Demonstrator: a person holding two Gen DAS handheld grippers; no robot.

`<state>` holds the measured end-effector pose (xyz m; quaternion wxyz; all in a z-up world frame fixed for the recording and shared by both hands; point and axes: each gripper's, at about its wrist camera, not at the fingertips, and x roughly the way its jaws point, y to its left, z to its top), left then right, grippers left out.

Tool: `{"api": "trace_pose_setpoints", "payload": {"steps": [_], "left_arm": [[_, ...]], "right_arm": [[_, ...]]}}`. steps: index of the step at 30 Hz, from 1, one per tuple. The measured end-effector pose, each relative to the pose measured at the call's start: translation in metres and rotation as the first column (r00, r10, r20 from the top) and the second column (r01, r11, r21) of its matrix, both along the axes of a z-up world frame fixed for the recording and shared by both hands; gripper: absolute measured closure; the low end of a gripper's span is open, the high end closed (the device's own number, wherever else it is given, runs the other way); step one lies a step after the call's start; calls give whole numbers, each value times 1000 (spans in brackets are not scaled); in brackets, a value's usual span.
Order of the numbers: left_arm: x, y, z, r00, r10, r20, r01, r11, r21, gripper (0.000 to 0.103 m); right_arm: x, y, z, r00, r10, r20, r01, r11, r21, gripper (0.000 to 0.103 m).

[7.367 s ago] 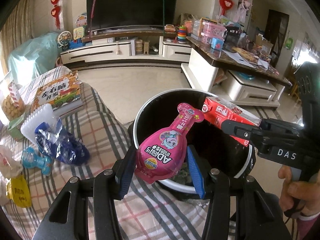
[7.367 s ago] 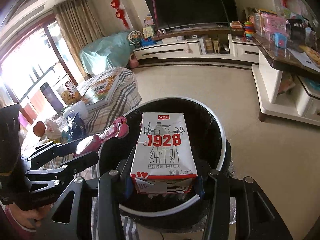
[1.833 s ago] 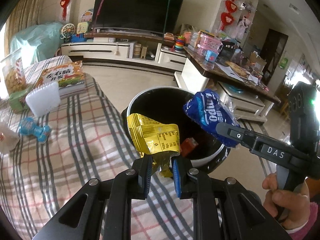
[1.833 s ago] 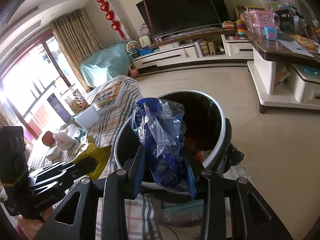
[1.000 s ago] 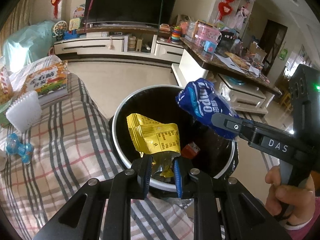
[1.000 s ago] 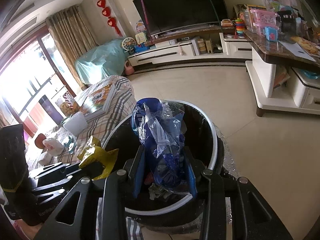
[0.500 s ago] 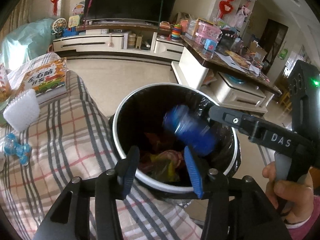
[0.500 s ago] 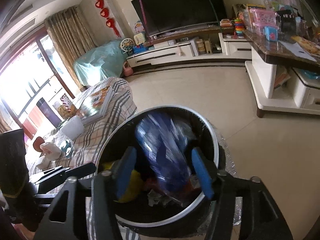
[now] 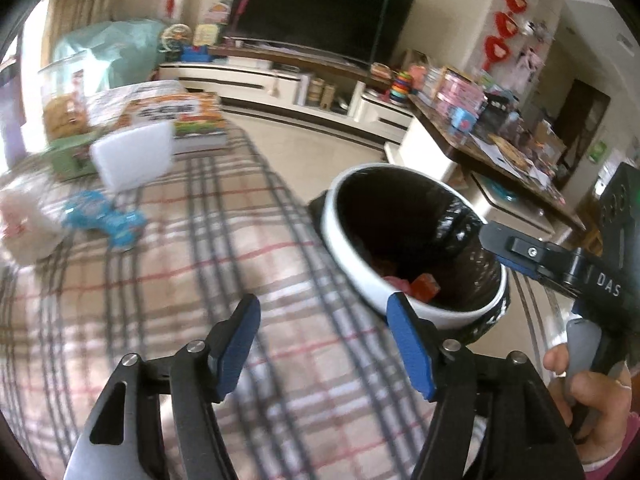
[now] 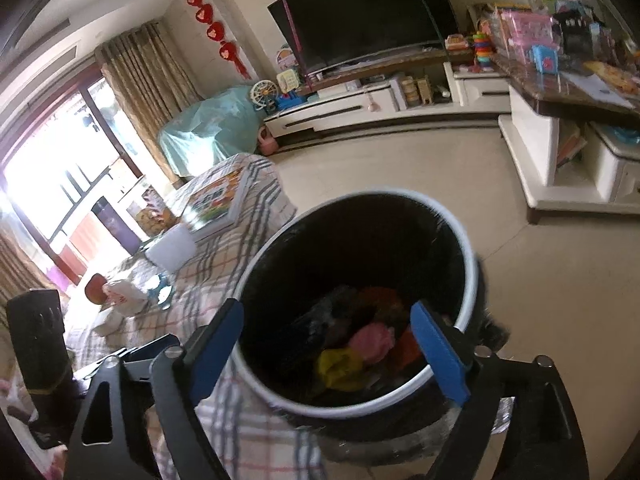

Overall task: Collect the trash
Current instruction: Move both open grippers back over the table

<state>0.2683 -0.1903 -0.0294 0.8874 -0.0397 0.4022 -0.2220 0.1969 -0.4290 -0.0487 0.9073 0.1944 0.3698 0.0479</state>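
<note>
The round trash bin with a white rim and black liner stands beside the plaid-covered table. It also shows in the right wrist view. Yellow, pink and red wrappers lie inside it. My left gripper is open and empty over the table edge, left of the bin. My right gripper is open and empty just above the bin's near rim. A blue wrapper and a white crumpled bag lie on the table at the left.
A white box, a book and a snack jar stand at the table's far end. A TV stand runs along the back wall. A low marble-topped table stands at the right across open floor.
Both grippers opened and dropped the yellow wrapper and the blue bag into the bin. The left gripper has swung left, back over the table.
</note>
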Motion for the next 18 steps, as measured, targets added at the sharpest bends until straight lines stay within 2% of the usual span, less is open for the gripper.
{"api": "trace_pose_setpoints", "payload": {"steps": [7,18], "left_arm": [[-27,42,-2,996,84,0,-84,996,-4,34],[-54,116,-5,972,233,-32,-233,972,-22,34]], "right_arm": [[-4,39,-4,998,69,-7,-69,998,3,14],[1,101,-9,983,186,-14,-186,983,-5,14]]}}
